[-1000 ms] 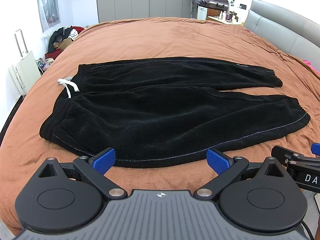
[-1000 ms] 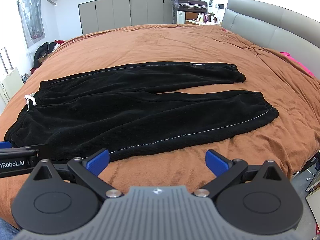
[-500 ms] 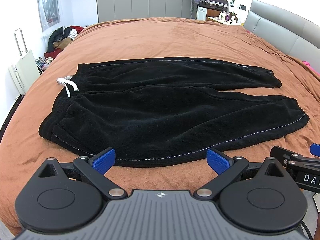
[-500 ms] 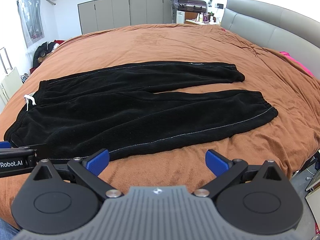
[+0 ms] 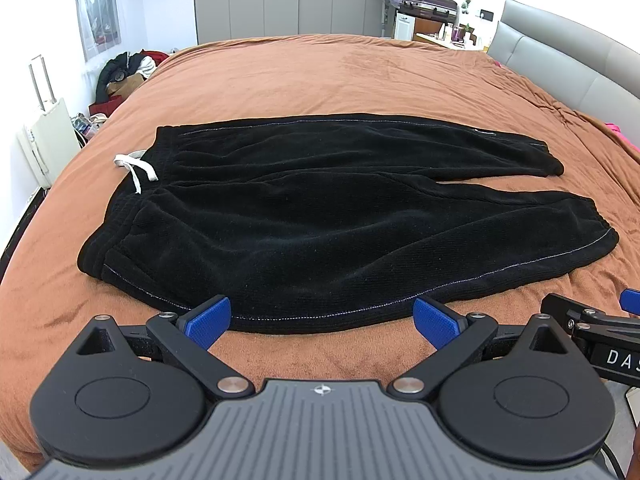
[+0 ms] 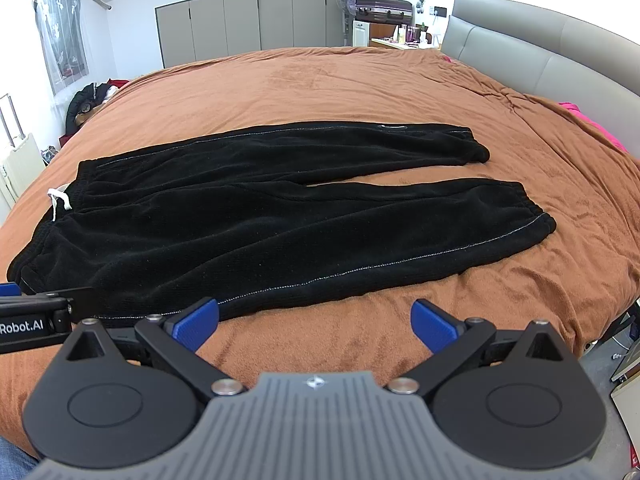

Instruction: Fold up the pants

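Observation:
Black fleece pants point(image 5: 304, 216) point(image 6: 256, 220) lie flat on the brown bed cover, waistband to the left with a white drawstring point(image 5: 134, 168) point(image 6: 58, 200), both legs running right and a little apart at the cuffs. My left gripper point(image 5: 322, 320) hovers open just short of the near seam, nothing between its blue pads. My right gripper point(image 6: 314, 322) is open too, above bare cover near the front edge, right of the left one.
The brown bed cover point(image 5: 360, 76) extends far behind the pants. A grey headboard point(image 6: 540, 52) lines the right side. Clothes are piled on the floor at the left point(image 5: 124, 72), with a white radiator point(image 5: 48, 140) nearby. The bed edge drops off at the right point(image 6: 608, 320).
Both grippers have drifted slightly; the pants sit a touch higher in the views. Nothing was grasped and the pants have not moved.

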Demonstrator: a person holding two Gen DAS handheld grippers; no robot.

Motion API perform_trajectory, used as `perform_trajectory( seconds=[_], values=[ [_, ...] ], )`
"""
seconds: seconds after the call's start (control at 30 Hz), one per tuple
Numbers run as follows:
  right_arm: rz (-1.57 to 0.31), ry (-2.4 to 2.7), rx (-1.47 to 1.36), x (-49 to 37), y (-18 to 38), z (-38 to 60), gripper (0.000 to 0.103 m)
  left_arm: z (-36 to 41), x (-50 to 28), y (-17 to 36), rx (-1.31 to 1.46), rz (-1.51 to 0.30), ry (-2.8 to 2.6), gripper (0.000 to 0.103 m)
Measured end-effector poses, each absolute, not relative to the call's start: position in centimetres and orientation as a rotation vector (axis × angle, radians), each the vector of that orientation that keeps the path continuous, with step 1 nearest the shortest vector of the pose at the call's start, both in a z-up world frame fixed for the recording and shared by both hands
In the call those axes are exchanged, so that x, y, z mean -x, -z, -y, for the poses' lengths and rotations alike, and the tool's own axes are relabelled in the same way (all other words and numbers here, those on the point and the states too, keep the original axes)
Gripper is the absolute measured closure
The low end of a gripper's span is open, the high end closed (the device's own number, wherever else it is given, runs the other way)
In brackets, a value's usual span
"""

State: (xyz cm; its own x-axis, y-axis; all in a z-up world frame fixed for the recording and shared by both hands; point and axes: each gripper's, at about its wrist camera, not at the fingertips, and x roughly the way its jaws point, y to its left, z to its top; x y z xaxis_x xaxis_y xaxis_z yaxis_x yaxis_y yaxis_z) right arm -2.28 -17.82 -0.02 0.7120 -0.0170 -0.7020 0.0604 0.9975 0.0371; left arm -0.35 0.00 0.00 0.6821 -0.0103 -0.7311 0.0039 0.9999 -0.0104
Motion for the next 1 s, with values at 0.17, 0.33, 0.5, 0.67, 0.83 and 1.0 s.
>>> perform_trajectory(
  seconds=[0.17, 0.33, 0.5, 0.67, 0.83, 1.0],
  values=[
    [-0.777, 0.043, -0.058, 2.24, 0.03, 17.81, 0.005, -0.02, 0.3, 0.0, 0.009, -0.822, 0.008, 0.0],
    [-0.777, 0.046, -0.057, 2.2, 0.09, 17.73, 0.005, 0.03, 0.36, 0.02, 0.009, -0.821, 0.003, 0.0],
    [-0.779, 0.045, -0.057, 2.26, 0.13, 17.74, 0.005, 0.23, 0.55, 0.09, 0.009, -0.821, 0.0, 0.0],
    [-0.779, 0.045, -0.056, 2.29, 0.12, 17.71, 0.005, 0.16, 0.54, 0.13, 0.003, -0.816, -0.008, 0.0],
    [-0.774, 0.044, -0.059, 2.33, 0.14, 17.64, 0.005, 0.04, 0.42, 0.44, 0.006, -0.819, -0.007, 0.0],
    [-0.777, 0.042, -0.06, 2.34, 0.19, 17.69, 0.005, 0.02, 0.42, 0.43, 0.007, -0.818, -0.008, 0.0]
  ],
)
